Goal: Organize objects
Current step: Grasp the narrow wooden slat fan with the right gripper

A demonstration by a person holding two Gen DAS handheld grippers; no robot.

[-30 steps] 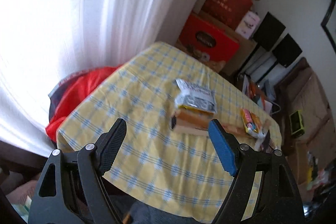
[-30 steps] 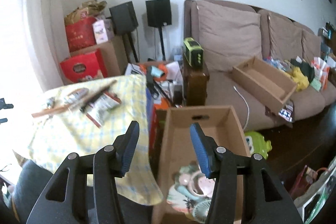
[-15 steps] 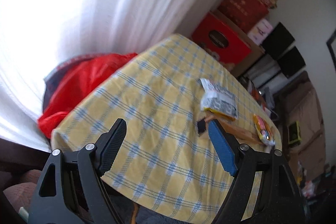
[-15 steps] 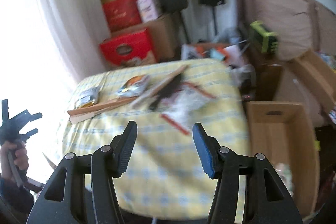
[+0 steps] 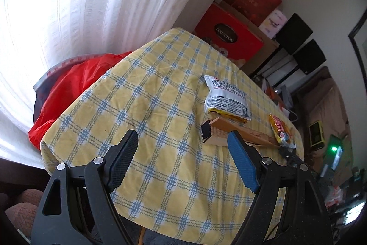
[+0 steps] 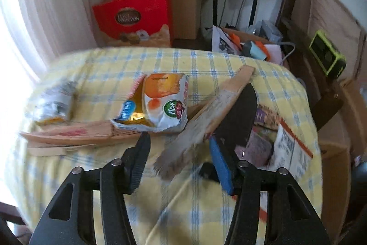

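- Left gripper (image 5: 182,157) hangs wide open over the near checked tablecloth (image 5: 146,93), gripping nothing.
- Right gripper (image 6: 177,161) is closing, grey-brown fan (image 6: 206,121) between its jaws, not pinched.

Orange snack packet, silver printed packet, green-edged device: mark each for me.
Orange snack packet (image 6: 164,100), right wrist view, middle of its front.
Silver printed packet (image 5: 227,99), left wrist view, centre of its printed face.
Green-edged device (image 6: 326,60), right wrist view, its dark face.
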